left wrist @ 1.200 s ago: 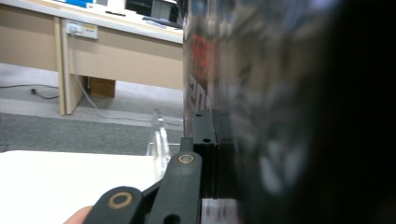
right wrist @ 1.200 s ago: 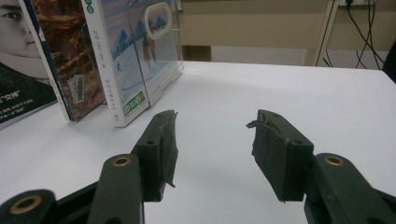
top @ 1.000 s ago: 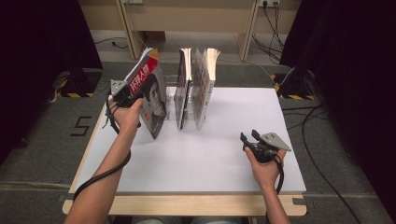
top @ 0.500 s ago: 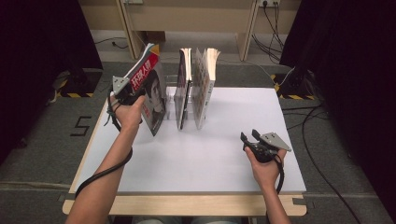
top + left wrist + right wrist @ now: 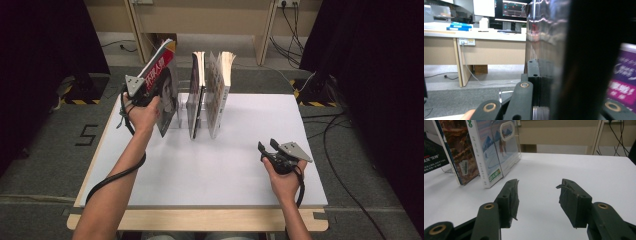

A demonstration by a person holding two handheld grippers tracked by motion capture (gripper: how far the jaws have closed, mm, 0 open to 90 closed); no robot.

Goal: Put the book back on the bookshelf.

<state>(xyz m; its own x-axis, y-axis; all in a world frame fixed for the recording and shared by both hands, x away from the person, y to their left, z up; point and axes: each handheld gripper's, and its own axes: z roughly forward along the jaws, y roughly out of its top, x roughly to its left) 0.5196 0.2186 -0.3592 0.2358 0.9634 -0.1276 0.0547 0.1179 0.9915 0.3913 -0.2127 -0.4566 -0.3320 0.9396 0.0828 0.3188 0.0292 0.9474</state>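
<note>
Even overhead light; dark edges; close magazine (image 5: 584,60) blurred with glare

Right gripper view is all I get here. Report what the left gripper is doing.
Observer: In the high view, the left gripper is shut on a red-covered magazine at the left end of the row.
Operator: Give me the magazine's pose.
Observer: It is tilted, with its top leaning left, away from the upright middle book.
Operator: Now tell me where my own gripper sits on the table.
Observer: The right gripper is near the table's front right, well apart from the books.
</note>
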